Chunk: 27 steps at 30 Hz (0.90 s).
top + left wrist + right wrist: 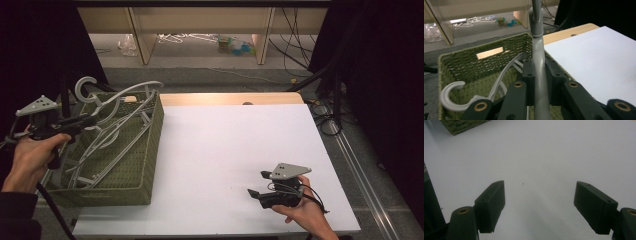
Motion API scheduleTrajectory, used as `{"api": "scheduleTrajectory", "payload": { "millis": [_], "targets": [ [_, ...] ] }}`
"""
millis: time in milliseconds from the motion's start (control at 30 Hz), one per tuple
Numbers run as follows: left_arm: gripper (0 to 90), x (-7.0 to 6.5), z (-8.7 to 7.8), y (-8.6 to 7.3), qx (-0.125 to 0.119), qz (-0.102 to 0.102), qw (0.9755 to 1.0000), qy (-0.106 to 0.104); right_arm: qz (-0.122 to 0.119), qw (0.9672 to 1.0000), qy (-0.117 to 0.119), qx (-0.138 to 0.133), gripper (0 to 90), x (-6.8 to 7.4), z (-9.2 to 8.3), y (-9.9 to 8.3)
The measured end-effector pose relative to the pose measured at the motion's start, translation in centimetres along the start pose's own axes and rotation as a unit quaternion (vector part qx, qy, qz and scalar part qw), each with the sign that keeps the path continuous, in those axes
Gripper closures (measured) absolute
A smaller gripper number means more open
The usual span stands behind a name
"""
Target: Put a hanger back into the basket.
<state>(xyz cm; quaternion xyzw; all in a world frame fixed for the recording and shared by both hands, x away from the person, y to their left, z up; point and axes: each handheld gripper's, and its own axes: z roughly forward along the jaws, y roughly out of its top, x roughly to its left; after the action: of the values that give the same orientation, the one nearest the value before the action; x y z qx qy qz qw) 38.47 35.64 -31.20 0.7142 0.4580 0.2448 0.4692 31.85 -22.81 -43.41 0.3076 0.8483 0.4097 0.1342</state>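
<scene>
A green woven basket (150,150) stands at the table's left end and holds several grey plastic hangers (107,137). My left gripper (90,120) reaches over the basket's left rim and is shut on one grey hanger (539,75), clamped between the pads. That hanger's arm (135,90) rises above the basket. Another hanger's hook (450,98) curls inside the basket (461,65). My right gripper (259,184) rests low on the white table surface (225,145) at the front right. In the right gripper view it (539,205) stands open with nothing between its fingers.
The white sheet covers a wooden table whose bare edge (230,98) shows at the back. A corner of the basket (461,126) lies far ahead of the right gripper. Wooden shelving legs (142,40), cables (295,50) and clutter sit on the floor behind.
</scene>
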Motion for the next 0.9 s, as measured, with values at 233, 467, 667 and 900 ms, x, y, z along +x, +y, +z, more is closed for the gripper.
{"api": "scheduleTrajectory", "payload": {
  "millis": [233, 467, 667, 900],
  "targets": [
    [78.9, 1.3, 0.4, -0.9, 0.014, -0.001, 0.9999, 0.005, 0.003, 1.0000, 0.001, 0.006, 26.1, 0.1, 0.1, -0.1],
    [78.9, 2.1, 1.1, -1.8, 0.031, 0.003, 0.9994, 0.014, 0.002, 1.0000, 0.000, 0.005, 26.1, 0.0, 0.2, -0.1],
    [78.9, 2.6, 2.1, -2.3, 0.052, 0.000, 0.9986, 0.011, 0.001, 1.0000, 0.002, 0.007, 26.2, 0.0, 0.2, -0.1],
    [78.9, 2.9, 3.2, -3.3, 0.078, -0.005, 0.9969, 0.006, 0.002, 1.0000, 0.003, 0.008, 26.2, 0.0, 0.2, -0.2]
  ]
}}
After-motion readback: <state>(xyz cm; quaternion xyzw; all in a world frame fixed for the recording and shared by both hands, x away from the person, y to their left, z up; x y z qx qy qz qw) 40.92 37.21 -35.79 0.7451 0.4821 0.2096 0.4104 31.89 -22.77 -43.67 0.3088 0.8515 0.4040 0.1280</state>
